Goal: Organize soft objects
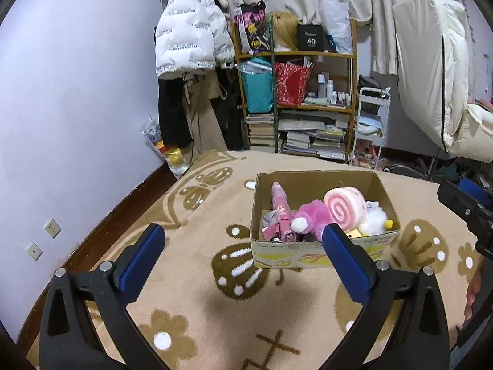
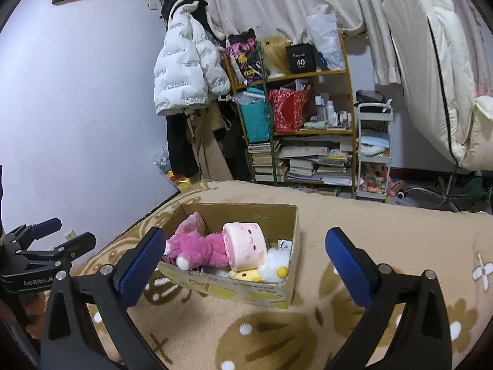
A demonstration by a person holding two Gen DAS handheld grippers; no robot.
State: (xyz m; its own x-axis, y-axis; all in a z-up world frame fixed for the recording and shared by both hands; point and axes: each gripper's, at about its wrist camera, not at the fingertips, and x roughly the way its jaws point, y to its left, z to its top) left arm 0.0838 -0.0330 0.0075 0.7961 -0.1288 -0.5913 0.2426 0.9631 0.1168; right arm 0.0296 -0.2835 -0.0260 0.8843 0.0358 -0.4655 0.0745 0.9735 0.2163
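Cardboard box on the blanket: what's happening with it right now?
A person holds two grippers, both open and empty, over the patterned blanket. The cardboard box already holds a pink plush toy, a pink swirl-roll cushion and a white fluffy toy. Left gripper and right gripper touch nothing.

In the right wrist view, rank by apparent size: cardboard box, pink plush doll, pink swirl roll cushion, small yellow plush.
1. cardboard box
2. pink plush doll; the left finger partly hides it
3. pink swirl roll cushion, close behind
4. small yellow plush, partly buried
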